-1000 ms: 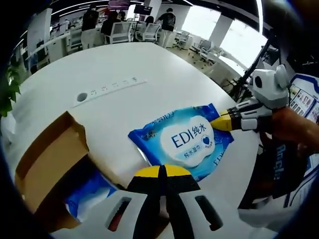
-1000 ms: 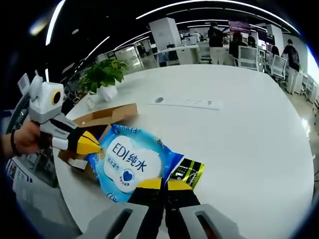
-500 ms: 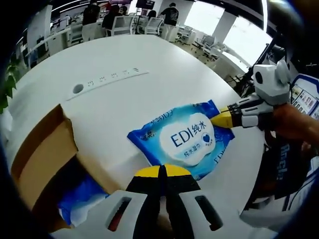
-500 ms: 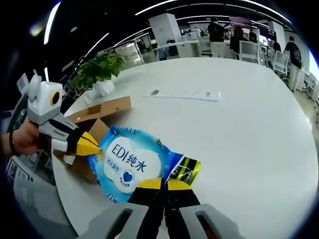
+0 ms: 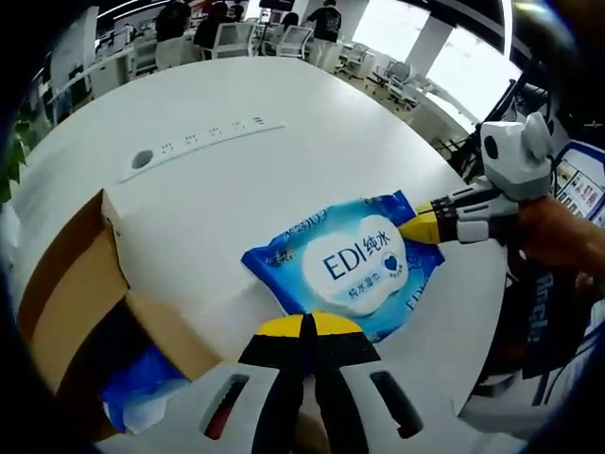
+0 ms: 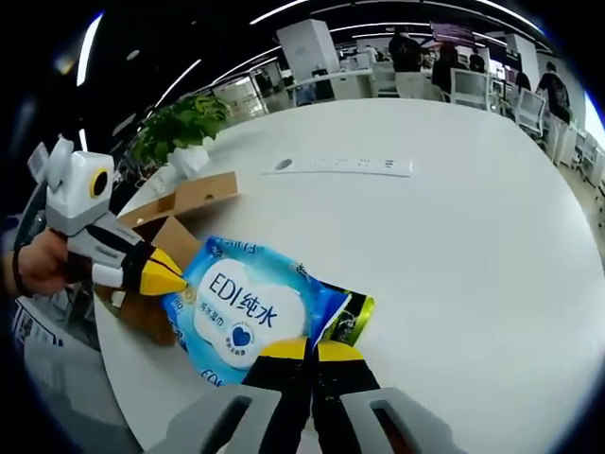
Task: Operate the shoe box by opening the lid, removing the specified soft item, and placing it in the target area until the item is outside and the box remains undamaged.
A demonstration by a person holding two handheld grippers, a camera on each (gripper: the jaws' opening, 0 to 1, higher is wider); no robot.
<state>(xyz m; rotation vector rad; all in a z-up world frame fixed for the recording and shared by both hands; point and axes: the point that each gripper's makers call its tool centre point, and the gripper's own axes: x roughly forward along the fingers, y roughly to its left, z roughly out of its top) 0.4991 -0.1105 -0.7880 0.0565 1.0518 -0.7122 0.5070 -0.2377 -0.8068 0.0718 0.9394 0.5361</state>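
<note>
Both hand-held grippers, left (image 5: 303, 326) and right (image 6: 303, 349), pinch opposite edges of the wipes pack (image 5: 345, 265), probably sharing its weight; shoe box (image 5: 76, 312) open on bench (image 5: 236, 189).

The wipes pack (image 5: 348, 265) is glossy blue plastic film with a smooth white printed label. The shoe box (image 5: 71, 303) is matt brown cardboard, raw at its edges. The worktop (image 5: 246, 104) is smooth, white and faintly sheened. A small shiny black-and-yellow sachet (image 6: 348, 320) looks like foil.
</note>
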